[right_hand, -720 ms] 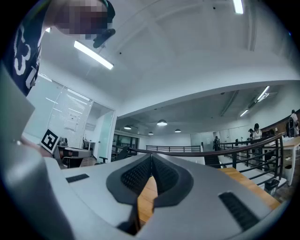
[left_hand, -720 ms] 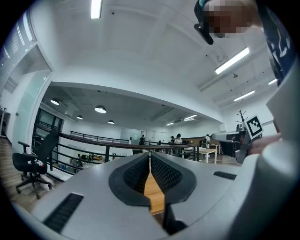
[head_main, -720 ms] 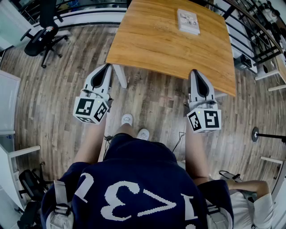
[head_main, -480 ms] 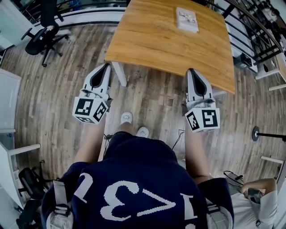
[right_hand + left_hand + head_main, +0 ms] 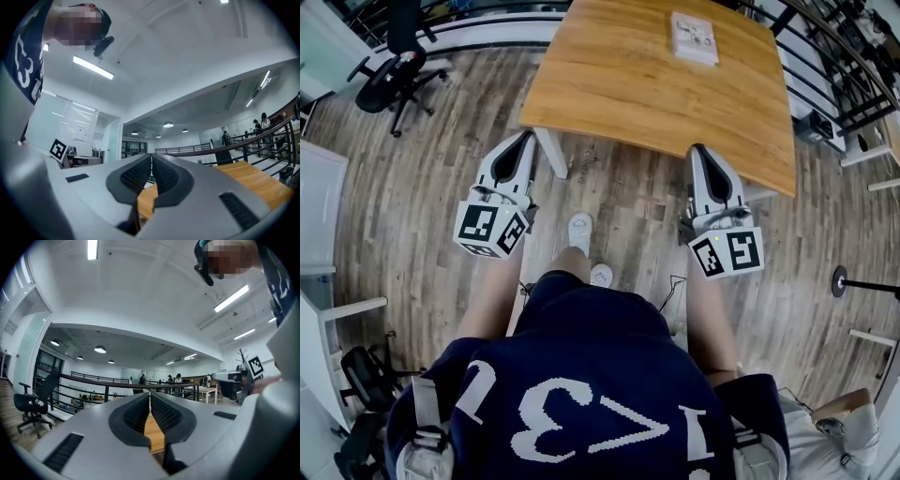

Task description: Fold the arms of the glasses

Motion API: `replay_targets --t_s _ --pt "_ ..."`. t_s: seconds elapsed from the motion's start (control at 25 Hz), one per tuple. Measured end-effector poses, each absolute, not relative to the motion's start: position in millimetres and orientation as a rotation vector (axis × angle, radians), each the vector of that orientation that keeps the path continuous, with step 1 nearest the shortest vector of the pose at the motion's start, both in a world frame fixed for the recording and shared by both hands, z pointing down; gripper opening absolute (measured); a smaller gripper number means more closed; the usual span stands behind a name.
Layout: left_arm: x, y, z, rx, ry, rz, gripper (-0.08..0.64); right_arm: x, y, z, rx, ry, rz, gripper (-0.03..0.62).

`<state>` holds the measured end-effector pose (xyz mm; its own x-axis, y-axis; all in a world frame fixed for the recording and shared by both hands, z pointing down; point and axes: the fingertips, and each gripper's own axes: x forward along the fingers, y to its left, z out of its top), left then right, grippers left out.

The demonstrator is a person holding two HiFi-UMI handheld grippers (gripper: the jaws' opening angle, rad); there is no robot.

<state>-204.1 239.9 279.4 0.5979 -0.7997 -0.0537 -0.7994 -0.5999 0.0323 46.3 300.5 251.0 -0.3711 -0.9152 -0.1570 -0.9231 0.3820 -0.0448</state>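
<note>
A wooden table (image 5: 656, 89) stands in front of me, and a flat white thing with dark print (image 5: 694, 39) lies near its far edge. I cannot make out glasses in any view. My left gripper (image 5: 526, 138) is held in the air just short of the table's near left corner, shut and empty. My right gripper (image 5: 697, 148) hovers at the near edge further right, also shut with nothing in it. In the left gripper view the ribbed pads (image 5: 140, 411) meet at the tip. They also meet in the right gripper view, pads (image 5: 164, 174) together.
A black office chair (image 5: 389, 80) stands on the wood floor at the far left. Dark railings (image 5: 839, 75) run along the right side and the back. White furniture (image 5: 319, 206) lines the left edge. My white shoes (image 5: 579, 232) stand below the table edge. Another person (image 5: 844, 427) is at the bottom right.
One white shoe has stepped forward toward the table. Both grippers have kept their places and stay shut. The person at the bottom right has shifted further out of view.
</note>
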Motion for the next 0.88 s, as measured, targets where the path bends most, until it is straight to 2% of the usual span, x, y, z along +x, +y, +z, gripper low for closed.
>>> replay_targets --t_s 0.28,0.88 --pt "-186.3 192.2 281.9 2.798 -1.382 -0.118 0.021 62.4 257.4 250.8 -1.691 2.478 0.066 0.028" --pt "-159.7 16.6 273.5 2.836 -1.322 -0.144 0.021 79.4 102.3 239.2 -1.652 2.436 0.055 0.028"
